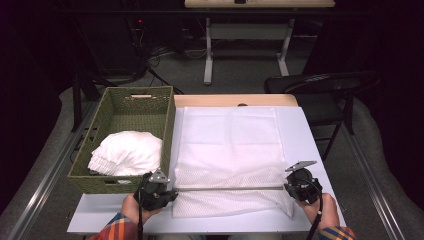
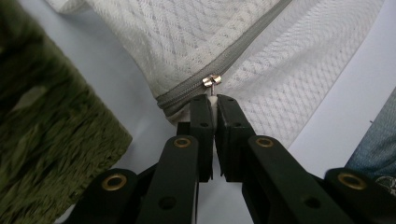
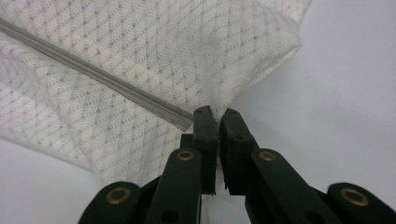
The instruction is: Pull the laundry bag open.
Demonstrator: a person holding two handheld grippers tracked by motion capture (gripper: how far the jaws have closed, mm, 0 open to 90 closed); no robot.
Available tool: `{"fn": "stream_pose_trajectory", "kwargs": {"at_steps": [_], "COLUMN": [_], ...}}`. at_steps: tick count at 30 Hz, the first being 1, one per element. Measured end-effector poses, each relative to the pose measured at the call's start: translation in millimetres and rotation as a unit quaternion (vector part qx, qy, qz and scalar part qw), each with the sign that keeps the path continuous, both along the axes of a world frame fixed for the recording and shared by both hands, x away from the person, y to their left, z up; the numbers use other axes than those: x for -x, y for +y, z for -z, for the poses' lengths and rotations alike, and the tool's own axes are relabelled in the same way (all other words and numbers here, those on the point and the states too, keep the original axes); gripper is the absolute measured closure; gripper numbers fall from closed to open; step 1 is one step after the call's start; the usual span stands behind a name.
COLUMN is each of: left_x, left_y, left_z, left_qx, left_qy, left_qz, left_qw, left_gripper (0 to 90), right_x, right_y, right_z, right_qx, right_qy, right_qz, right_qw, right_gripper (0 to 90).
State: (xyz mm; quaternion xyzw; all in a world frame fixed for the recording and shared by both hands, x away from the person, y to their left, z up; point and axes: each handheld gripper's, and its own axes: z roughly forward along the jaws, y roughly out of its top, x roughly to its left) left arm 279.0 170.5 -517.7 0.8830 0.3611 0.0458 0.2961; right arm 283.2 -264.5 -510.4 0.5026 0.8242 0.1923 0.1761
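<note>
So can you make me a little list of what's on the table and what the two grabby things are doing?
table: grey top
mesh bag: white, lies flat in the middle
zipper: grey, runs across the bag's near end
left hand-held gripper: shut on the zipper pull
right hand-held gripper: shut on the bag's corner at the zipper's other end
basket: green, woven, left of the bag
in basket: bunched white cloth
</note>
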Motion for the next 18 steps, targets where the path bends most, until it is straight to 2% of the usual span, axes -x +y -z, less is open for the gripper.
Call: {"fn": "stream_pose_trajectory", "kwargs": {"at_steps": [7,9,13,15,16,18], "left_x": [0.4,1.2,0.8,0.8,0.3,-1.4], "left_y": [8.7,10.8,13.1,11.0,10.7,10.7], "left_z": [1.3,1.3,0.9,2.3,3.4,5.5], "left_qx": [-0.016,-0.025,-0.027,-0.037,-0.040,-0.033], "left_qy": [-0.002,-0.011,-0.013,-0.015,-0.014,0.000], "left_qz": [-0.016,-0.023,-0.027,-0.026,-0.026,-0.023], "left_qw": [0.9997,0.9994,0.9992,0.9989,0.9988,0.9992], "left_gripper": [86.2,86.2,86.2,86.2,86.1,85.7], "right_x": [-0.1,0.2,0.5,0.0,-0.3,-0.5], "right_y": [-1.3,-1.9,-3.4,-1.4,-1.0,-1.3], "right_z": [0.4,-0.1,0.0,-0.1,0.9,3.8], "right_qx": [0.005,0.010,0.008,0.015,0.014,0.008], "right_qy": [-0.001,-0.003,-0.007,-0.004,-0.001,0.010], "right_qz": [0.006,0.008,0.013,0.015,0.013,0.008], "right_qw": [1.0000,0.9999,0.9999,0.9998,0.9998,0.9999], "right_gripper": [86.5,86.5,86.6,86.5,86.5,86.3]}}
